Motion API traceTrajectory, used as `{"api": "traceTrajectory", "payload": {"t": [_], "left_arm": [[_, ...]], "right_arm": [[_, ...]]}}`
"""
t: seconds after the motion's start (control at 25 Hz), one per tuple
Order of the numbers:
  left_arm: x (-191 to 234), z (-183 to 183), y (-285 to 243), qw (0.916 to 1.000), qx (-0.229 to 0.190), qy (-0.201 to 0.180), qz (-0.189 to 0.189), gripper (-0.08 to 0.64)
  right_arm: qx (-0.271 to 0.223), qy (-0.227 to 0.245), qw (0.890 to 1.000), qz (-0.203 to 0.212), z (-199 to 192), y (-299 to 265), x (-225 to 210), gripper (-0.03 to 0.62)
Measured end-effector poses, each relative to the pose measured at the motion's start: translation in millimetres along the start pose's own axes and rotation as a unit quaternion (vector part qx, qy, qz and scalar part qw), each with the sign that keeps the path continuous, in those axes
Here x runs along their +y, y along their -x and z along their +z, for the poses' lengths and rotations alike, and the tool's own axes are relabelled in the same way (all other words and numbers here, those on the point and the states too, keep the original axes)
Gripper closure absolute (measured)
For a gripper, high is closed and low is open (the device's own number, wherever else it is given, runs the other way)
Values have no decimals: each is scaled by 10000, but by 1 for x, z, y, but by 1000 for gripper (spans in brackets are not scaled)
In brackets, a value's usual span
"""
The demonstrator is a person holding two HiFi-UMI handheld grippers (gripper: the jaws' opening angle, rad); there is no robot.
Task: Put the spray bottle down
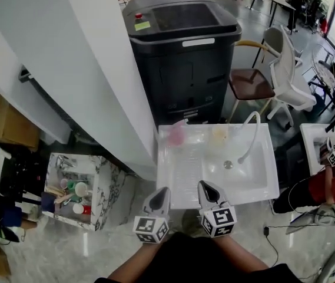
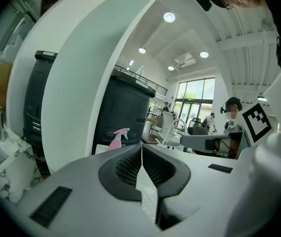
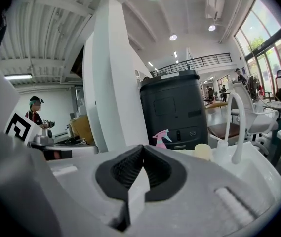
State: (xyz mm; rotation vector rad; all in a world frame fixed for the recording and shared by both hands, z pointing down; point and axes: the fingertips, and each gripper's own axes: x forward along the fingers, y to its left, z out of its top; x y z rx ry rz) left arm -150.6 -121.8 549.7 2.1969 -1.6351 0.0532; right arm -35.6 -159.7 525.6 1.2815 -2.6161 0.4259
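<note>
1. Done, I judge: the spray bottle [image 1: 176,135] stands upright on the sink unit [image 1: 182,184], at its eleven o'clock corner.
2. My left claw [image 1: 160,194] and right claw [image 1: 207,187] are pressed together, empty, at six o'clock.
3. Nothing seems left.

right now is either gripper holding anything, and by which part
Nothing. The left gripper and right gripper are shut and empty; the spray bottle stands on the sink top.

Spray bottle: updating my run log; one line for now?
bottle standing on sink | left tool shut, empty | right tool shut, empty
</note>
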Motion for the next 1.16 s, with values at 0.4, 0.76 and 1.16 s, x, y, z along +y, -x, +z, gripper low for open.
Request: {"api": "traceTrajectory", "payload": {"t": [0.4,0.76,1.16], "left_arm": [[-18,3,47,9994,-313,-98,-97,538],[-19,3,60,9991,-348,-119,-187,538],[-8,2,61,9991,-323,-154,-210,538]], "right_arm": [[-26,451,9990,-33,-8,31,40,595],[-21,555,9985,19,-10,36,60,595],[82,583,9981,164,-14,20,75,595]]}}
